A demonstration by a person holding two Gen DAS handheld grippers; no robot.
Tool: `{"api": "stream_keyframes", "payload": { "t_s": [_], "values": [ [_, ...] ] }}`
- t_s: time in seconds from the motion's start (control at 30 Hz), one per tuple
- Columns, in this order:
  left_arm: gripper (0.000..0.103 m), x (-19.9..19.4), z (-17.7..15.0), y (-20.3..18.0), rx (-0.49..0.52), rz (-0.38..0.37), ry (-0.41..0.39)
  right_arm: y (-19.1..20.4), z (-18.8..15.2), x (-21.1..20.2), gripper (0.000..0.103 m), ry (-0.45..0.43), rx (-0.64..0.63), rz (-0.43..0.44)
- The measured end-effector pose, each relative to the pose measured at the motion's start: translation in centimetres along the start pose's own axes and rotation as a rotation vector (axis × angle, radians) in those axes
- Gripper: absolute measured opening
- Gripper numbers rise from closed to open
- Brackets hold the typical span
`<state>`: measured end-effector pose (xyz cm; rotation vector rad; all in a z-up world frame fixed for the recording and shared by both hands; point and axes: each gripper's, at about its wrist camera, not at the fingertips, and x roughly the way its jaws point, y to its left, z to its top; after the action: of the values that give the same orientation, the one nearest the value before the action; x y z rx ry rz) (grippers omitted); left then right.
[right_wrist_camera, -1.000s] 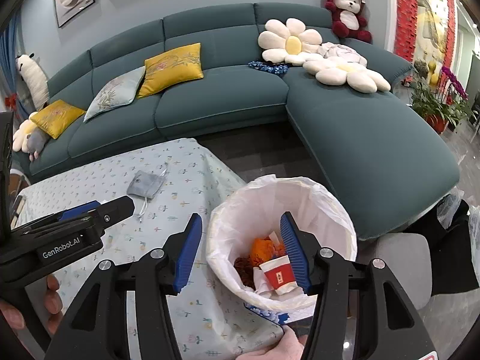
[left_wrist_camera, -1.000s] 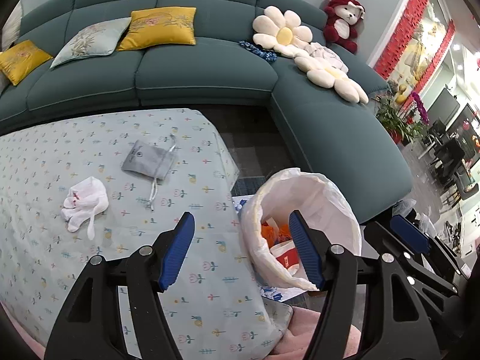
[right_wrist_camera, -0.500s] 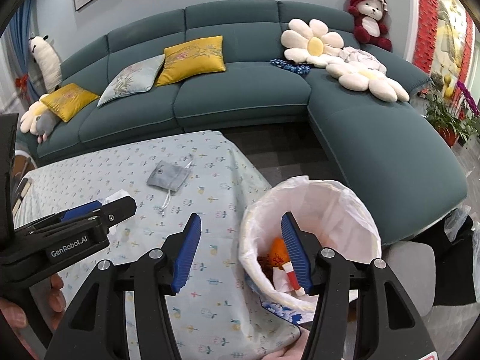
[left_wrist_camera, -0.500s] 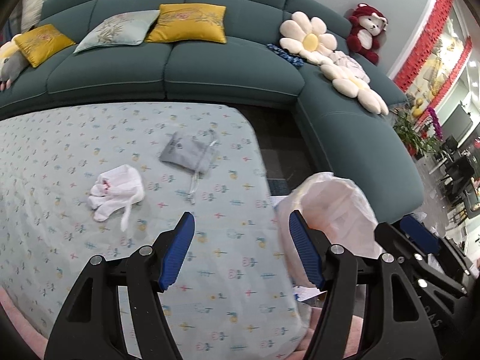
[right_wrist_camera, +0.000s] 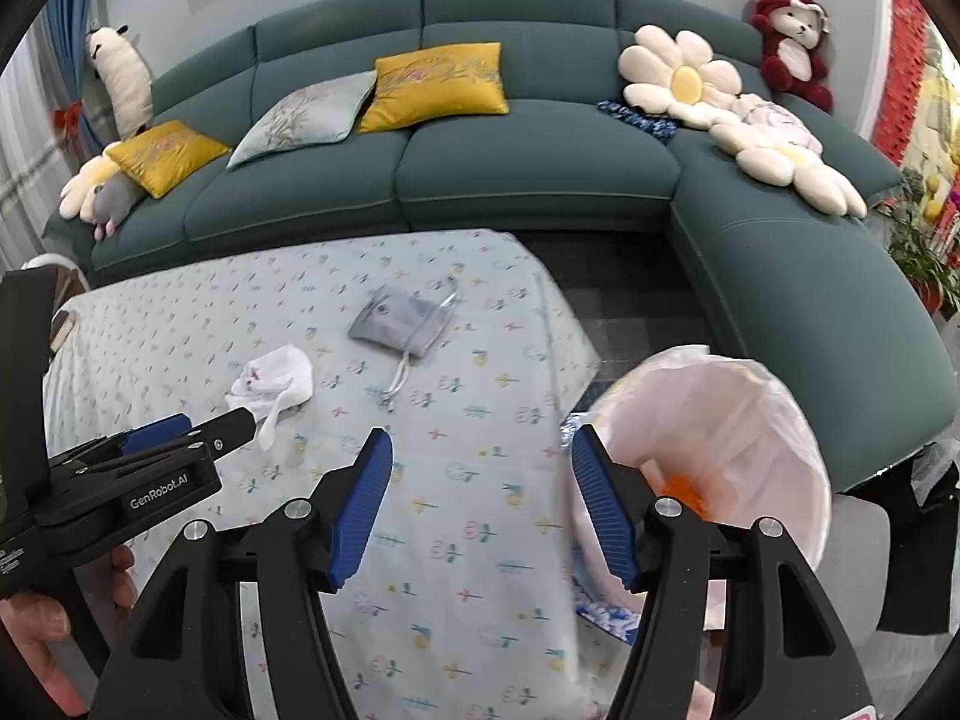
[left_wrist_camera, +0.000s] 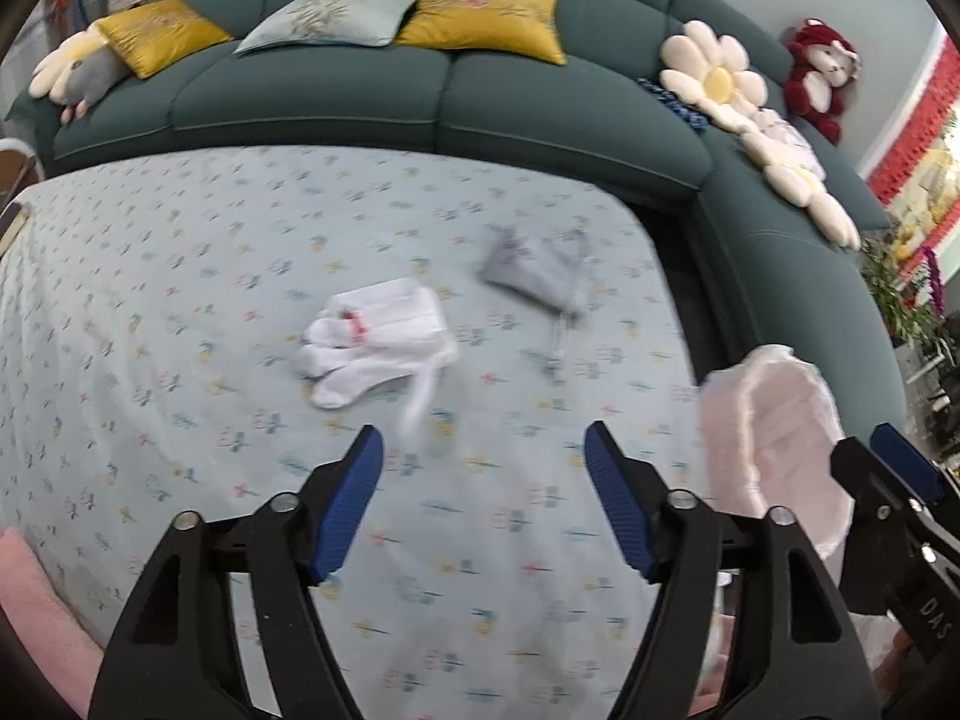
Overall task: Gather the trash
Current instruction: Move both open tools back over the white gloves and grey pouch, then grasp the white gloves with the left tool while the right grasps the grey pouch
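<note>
A crumpled white cloth lies on the flower-print tablecloth. Right of it is a grey drawstring pouch. My left gripper hovers over the table just short of the white cloth, its jaws opening with nothing between them. My right gripper hangs open and empty over the table's right end. A bin lined with a white bag stands off the table's right edge, with orange scraps inside.
A teal corner sofa wraps the far and right sides, with yellow cushions, flower pillows and a red plush bear. Dark floor separates table and sofa. A hand holds the left gripper.
Both grippers have swung left, away from above the bin and over the table. The bin has slid to the right of both views. The white cloth is closer to the left gripper.
</note>
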<state>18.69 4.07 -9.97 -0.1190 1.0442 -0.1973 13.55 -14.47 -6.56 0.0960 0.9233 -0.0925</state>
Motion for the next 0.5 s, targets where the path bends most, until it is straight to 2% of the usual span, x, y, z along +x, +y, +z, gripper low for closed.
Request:
{"api": "stream_keyframes", "payload": {
  "t_s": [0.27,0.5],
  "values": [
    [0.068,2.5,0.3,4.5,-0.051,0.048,0.035,3.2,0.0,3.6,0.060,0.053,-0.033,0.028],
    [0.079,5.6,2.0,6.7,-0.077,0.073,0.063,5.2,0.8,7.2,0.060,0.096,-0.061,0.039]
  ]
}}
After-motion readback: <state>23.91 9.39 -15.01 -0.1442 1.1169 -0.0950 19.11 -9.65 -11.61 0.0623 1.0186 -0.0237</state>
